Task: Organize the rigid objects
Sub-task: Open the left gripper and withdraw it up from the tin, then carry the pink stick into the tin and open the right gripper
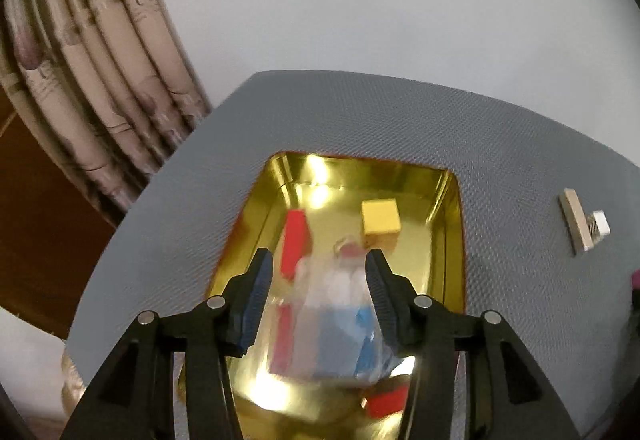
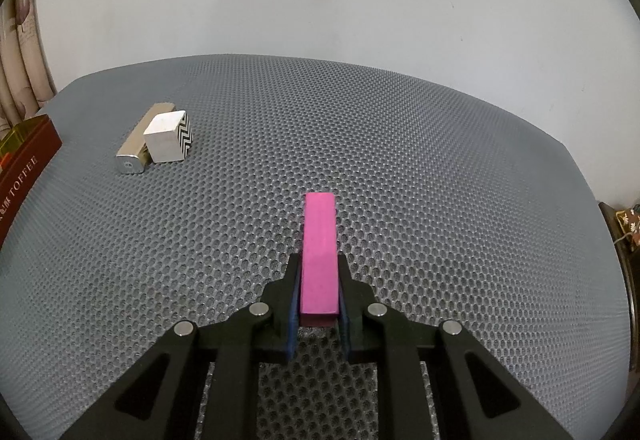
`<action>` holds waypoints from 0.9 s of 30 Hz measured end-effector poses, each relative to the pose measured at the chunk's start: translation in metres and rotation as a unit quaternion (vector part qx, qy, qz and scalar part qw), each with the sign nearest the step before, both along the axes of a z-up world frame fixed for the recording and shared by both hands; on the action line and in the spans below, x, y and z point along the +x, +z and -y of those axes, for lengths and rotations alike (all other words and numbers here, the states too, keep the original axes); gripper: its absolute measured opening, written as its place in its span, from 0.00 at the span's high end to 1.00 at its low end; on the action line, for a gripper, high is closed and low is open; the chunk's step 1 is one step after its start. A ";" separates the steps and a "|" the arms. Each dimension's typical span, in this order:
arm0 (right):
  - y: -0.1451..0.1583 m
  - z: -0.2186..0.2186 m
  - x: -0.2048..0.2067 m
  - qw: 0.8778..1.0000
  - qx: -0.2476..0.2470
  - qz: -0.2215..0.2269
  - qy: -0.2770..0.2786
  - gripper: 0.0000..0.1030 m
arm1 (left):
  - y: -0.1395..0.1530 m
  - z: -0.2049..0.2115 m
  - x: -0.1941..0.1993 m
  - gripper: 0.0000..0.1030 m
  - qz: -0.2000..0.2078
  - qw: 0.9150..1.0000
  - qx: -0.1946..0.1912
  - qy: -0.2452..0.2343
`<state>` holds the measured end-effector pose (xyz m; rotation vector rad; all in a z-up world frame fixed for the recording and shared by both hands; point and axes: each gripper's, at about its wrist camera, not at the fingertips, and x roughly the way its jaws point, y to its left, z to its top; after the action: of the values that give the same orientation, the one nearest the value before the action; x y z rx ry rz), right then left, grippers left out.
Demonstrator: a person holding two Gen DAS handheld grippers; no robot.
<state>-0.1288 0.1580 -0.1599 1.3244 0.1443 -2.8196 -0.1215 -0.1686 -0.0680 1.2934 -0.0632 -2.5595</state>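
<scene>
Pink block [image 2: 319, 256]: lying on grey mesh tabletop [image 2: 440, 159], right claw [image 2: 319, 294] clenching its near end; lifting level advised, heading toward gold tin [image 1: 450, 199]. Left claw [image 1: 319, 294] hovering released over tin

Left gripper [image 1: 318, 260] fingers spread above gold tray [image 1: 450, 224], yellow cube [image 1: 380, 215], red block [image 1: 296, 240] inside

Glare flares off the gold tin [image 1: 448, 199], its contents motion-blurred; right view sharp, edges fisheye-bent.
</scene>
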 end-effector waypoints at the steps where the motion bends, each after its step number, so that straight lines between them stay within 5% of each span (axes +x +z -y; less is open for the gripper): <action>1: 0.000 -0.001 0.000 1.000 0.001 0.000 0.000 0.84 | 0.000 0.000 0.005 0.56 0.003 1.000 -0.005 0.003; 18: 0.010 -0.008 0.009 1.000 0.024 -0.002 0.000 0.84 | -0.009 -0.001 0.072 0.47 -0.010 0.999 -0.012 0.036; 27: 0.018 -0.003 0.019 0.999 0.035 -0.002 -0.005 0.85 | -0.009 0.012 0.072 0.36 -0.015 0.999 -0.015 0.040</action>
<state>-0.1101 0.1609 -0.1416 1.3371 0.2384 -2.8502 -0.0497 -0.1805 -0.0770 1.2201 -0.0437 -2.5010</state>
